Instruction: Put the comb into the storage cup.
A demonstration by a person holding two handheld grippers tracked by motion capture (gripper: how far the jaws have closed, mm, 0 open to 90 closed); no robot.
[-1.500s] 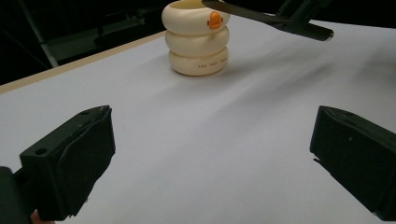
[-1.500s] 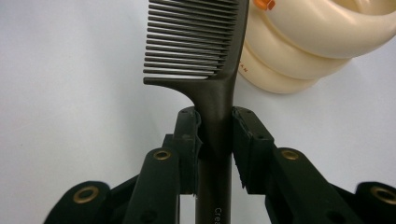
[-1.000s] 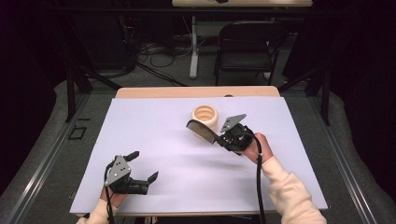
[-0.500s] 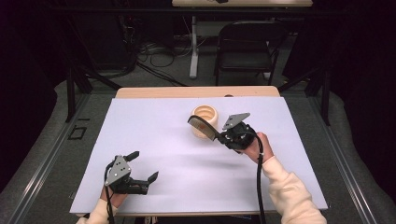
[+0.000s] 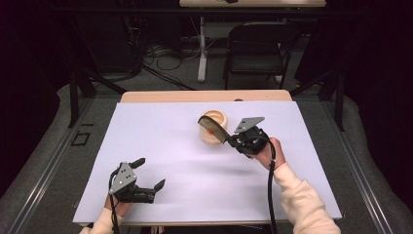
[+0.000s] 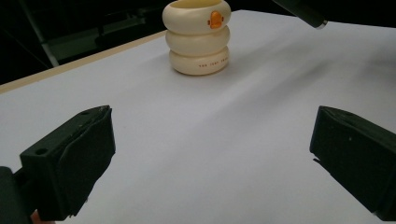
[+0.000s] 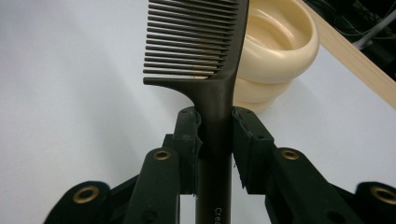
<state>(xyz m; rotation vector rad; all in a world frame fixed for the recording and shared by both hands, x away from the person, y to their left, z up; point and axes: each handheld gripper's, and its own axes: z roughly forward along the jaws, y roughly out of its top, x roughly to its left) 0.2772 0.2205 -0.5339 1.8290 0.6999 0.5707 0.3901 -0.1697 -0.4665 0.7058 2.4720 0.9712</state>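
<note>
A cream ribbed cup [image 5: 210, 122] with an orange mark stands upright on the white table [image 5: 160, 131], right of the middle. My right gripper [image 5: 231, 140] is shut on the handle of a dark comb [image 5: 214, 128], whose toothed head reaches to the cup's near rim. In the right gripper view the comb [image 7: 205, 51] rises between the pads [image 7: 189, 140], with the cup [image 7: 285, 42] just behind it. I cannot tell whether comb and cup touch. My left gripper [image 5: 149, 173] rests near the front left edge, open with nothing in it. From there the cup [image 6: 197, 42] stands far ahead.
A wooden strip [image 5: 204, 96] runs along the table's far edge. Beyond it, on the floor, stand a folding chair [image 5: 255, 48] and cables. White surface stretches between the two grippers.
</note>
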